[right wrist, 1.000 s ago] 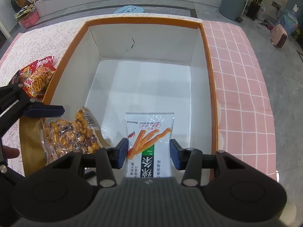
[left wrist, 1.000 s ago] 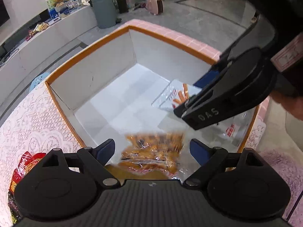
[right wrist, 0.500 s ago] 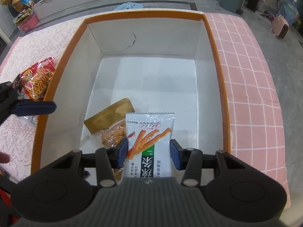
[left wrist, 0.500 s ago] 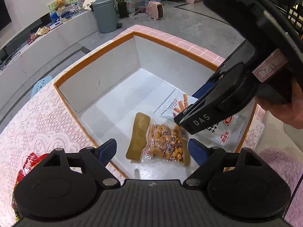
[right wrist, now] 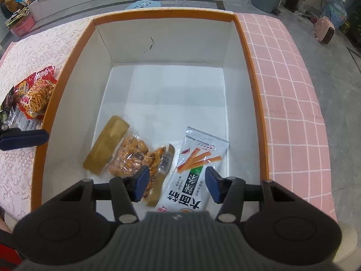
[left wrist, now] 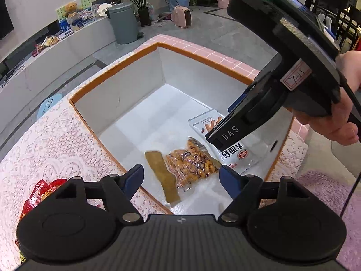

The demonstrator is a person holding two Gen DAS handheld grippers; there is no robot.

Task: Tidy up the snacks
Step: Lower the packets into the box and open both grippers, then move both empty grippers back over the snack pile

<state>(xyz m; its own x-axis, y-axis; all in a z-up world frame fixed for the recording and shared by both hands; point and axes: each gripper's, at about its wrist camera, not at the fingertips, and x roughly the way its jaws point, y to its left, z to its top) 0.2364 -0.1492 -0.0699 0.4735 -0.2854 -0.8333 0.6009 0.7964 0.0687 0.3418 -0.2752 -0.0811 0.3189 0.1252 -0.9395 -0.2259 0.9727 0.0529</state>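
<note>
From my right wrist view I look down into the orange-rimmed box [right wrist: 257, 72], white inside, standing on the bench [right wrist: 291, 103]. Two packets lie on its floor at the near end. The clear nut packet [right wrist: 135, 155] with a gold header strip lies on the left, and the white stick-snack packet [right wrist: 198, 169] lies just beside it on the right; their near corners look to touch, though I cannot be sure. The rest of the box floor is bare white.

My right gripper [right wrist: 176, 185] hangs above the white packet with its fingers spread, gripping nothing. My left gripper [left wrist: 180, 178] sits over the near left rim of the box, fingers likewise spread wide and empty.

Outside the box, on the lace cloth [right wrist: 29, 45] to its left, a red chip bag [right wrist: 36, 94] lies flat beside some other wrappers I cannot make out.
</note>
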